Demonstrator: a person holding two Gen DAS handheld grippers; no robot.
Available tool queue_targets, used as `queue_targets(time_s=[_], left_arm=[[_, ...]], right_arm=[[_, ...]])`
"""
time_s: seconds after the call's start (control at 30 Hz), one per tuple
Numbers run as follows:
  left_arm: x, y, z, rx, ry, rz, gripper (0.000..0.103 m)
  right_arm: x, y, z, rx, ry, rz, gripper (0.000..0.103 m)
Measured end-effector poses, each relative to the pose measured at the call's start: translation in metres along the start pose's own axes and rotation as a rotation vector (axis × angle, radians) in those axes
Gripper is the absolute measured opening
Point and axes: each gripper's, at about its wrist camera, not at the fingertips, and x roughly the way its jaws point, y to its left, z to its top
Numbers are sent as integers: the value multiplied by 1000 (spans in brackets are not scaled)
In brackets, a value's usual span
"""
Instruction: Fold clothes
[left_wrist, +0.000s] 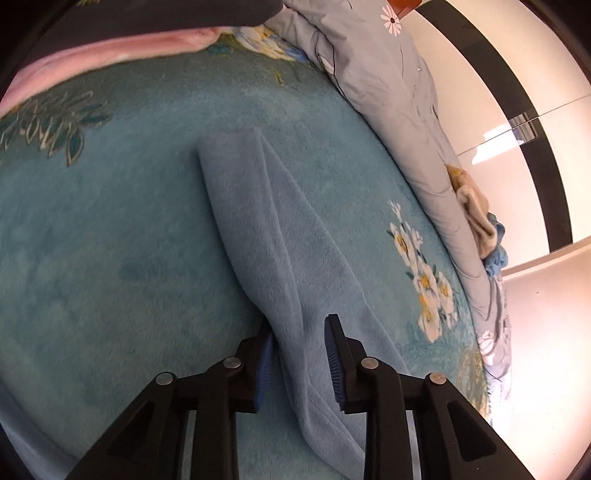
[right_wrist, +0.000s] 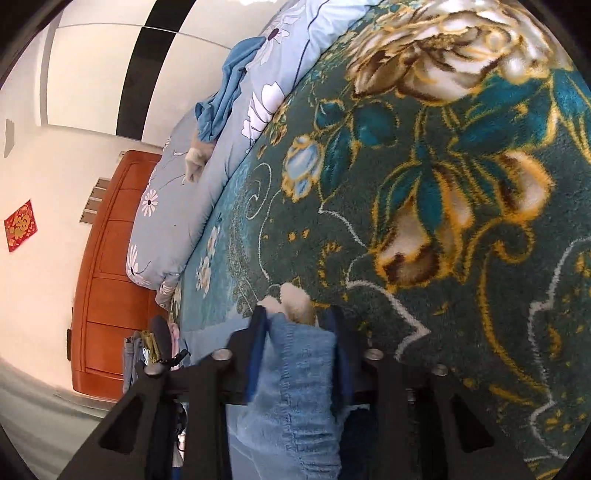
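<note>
The light-blue fleece garment (left_wrist: 280, 236) lies on the teal floral blanket (left_wrist: 110, 240). It runs between the parted fingers of the left gripper (left_wrist: 299, 354). The right gripper (right_wrist: 299, 332) is clamped on its elastic edge.

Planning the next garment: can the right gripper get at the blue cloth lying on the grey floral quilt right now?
Probably not yet: the right gripper has a light blue fleece garment between its fingers, and the blue cloth lies far across the bed on the quilt.

Black angular tongs (left_wrist: 300, 354), blue ribbed pads (left_wrist: 332, 363), 4 round silver pins apiece.
</note>
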Motion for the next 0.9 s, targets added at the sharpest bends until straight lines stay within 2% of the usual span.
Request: queue_targets(time_s=[0.03, 0.07, 0.13, 0.33, 0.4, 0.43, 0.57, 0.67, 0.73, 0.87, 0.9], left_arm=[[1, -3, 2, 5, -6, 13, 6], [1, -6, 4, 9, -12, 18, 6], [-7, -17, 8, 25, -40, -23, 6], [-62, -80, 25, 185, -226, -268, 6], [-71, -96, 28, 234, -270, -292, 6], [-71, -102, 29, 253, -278, -290, 6], [-11, -85, 36, 189, -118, -155, 8], [23, -65, 27, 156, -59, -87, 8], [29, -56, 23, 132, -39, -82, 9], [28, -45, 20, 81, 14, -108, 11], [24, -43, 18, 73, 28, -114, 16]], right_arm=[[-3, 5, 1, -20, -15, 5, 25], [-8, 11, 2, -39, -34, 9, 25], [-19, 24, 6, -83, -80, 18, 25], [-63, 65, 29, -223, -287, 33, 24], [-70, 71, 37, -251, -343, 22, 24], [-65, 65, 41, -235, -338, 10, 24], [-30, 26, 52, -125, -263, -67, 25], [-14, 9, 48, -93, -224, -105, 25], [-11, 8, 50, -107, -216, -153, 25], [-19, 12, 44, -111, -225, -172, 25], [-22, 14, 42, -111, -228, -175, 27]])
